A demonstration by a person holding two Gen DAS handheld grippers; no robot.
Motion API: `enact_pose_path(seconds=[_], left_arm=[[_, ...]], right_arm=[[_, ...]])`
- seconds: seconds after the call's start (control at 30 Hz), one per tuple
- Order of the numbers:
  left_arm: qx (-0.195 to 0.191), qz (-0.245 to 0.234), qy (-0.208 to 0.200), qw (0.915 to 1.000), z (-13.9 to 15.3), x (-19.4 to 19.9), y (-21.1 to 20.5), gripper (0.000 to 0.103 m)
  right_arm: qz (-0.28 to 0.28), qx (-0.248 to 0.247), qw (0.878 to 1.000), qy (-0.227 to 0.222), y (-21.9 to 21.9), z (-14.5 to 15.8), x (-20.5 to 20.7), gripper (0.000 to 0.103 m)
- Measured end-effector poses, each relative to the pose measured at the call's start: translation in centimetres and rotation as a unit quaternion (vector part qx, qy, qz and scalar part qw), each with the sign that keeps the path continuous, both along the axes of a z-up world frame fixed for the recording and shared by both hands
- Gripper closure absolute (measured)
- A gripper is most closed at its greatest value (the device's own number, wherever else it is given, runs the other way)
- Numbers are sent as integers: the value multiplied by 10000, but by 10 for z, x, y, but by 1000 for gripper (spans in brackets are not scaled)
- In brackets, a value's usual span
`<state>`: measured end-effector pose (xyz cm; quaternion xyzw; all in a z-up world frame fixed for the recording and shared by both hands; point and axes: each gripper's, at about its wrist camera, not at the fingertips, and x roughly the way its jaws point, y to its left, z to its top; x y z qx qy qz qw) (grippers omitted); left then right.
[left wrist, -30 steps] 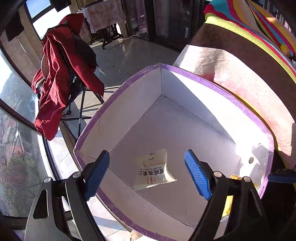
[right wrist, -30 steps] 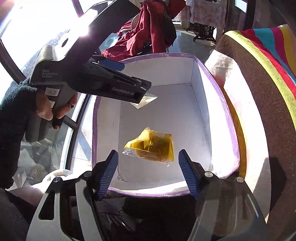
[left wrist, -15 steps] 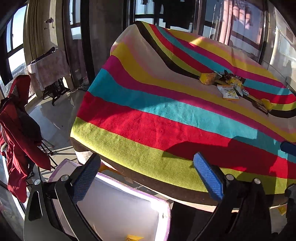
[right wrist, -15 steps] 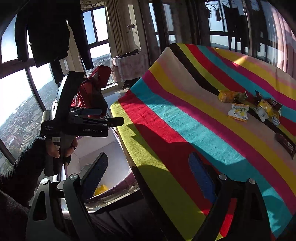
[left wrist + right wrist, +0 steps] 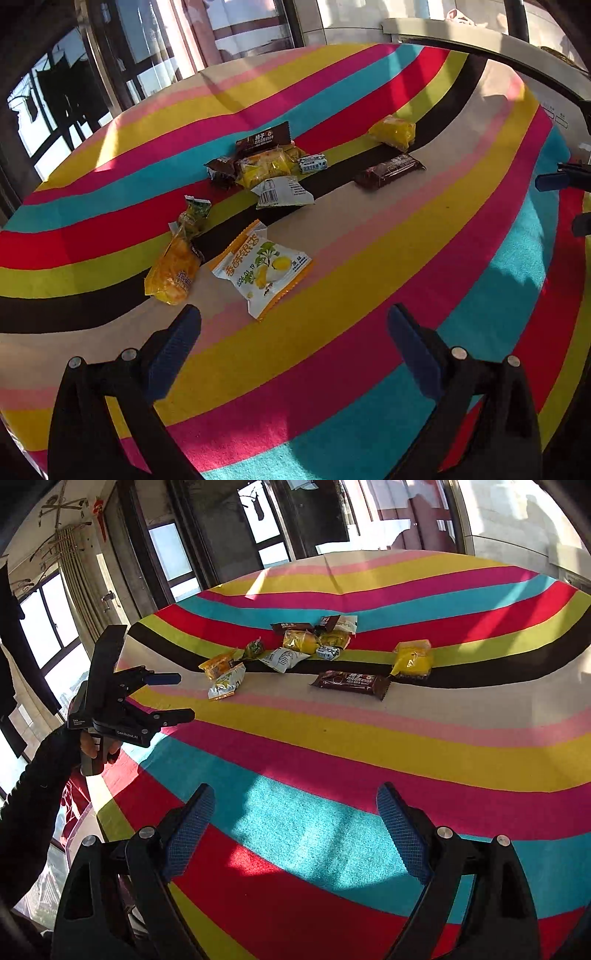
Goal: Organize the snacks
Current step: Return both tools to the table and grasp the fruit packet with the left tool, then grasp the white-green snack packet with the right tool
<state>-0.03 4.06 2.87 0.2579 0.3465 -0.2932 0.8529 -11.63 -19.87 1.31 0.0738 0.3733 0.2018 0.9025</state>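
Observation:
Several snack packets lie in a loose cluster on the striped tablecloth [image 5: 369, 295]. A white-and-orange packet [image 5: 264, 267] and an orange packet [image 5: 173, 271] lie nearest my left gripper [image 5: 295, 345], which is open and empty just short of them. Farther back are a white packet [image 5: 282, 192], a brown bar [image 5: 388, 171] and a yellow packet [image 5: 393, 133]. My right gripper [image 5: 295, 830] is open and empty over the near stripes, well short of the brown bar [image 5: 351, 683] and yellow packet [image 5: 412, 659]. The left gripper also shows in the right wrist view [image 5: 173, 696].
The striped cloth [image 5: 332, 738] covers the whole table. Windows and dark frames stand behind the table. A corner of the purple-rimmed box [image 5: 75, 821] shows below the table's left edge. The right gripper's blue fingertip [image 5: 550, 181] shows at the left wrist view's right edge.
Both grippers have swung from the white box, where they left packets, up over the table to face the snack cluster. Both stay open and empty.

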Motion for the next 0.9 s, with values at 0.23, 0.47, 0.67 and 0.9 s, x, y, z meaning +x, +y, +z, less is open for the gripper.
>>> enact_pose_path(seconds=[0.23, 0.47, 0.67, 0.9], left_arm=[[457, -1189, 812, 9885, -10, 64, -14, 2], [881, -1771, 916, 9760, -24, 85, -25, 2], [243, -1655, 1576, 9732, -22, 102, -14, 51], [-476, -373, 1063, 9925, -9, 45, 3, 69]], right_arm=[[-215, 192, 9992, 275, -8, -12, 17, 16], [-232, 265, 9984, 443, -8, -16, 25, 16], [-75, 5, 9988, 479, 2, -15, 32, 16], [976, -491, 9939, 144, 65, 5, 97, 16]])
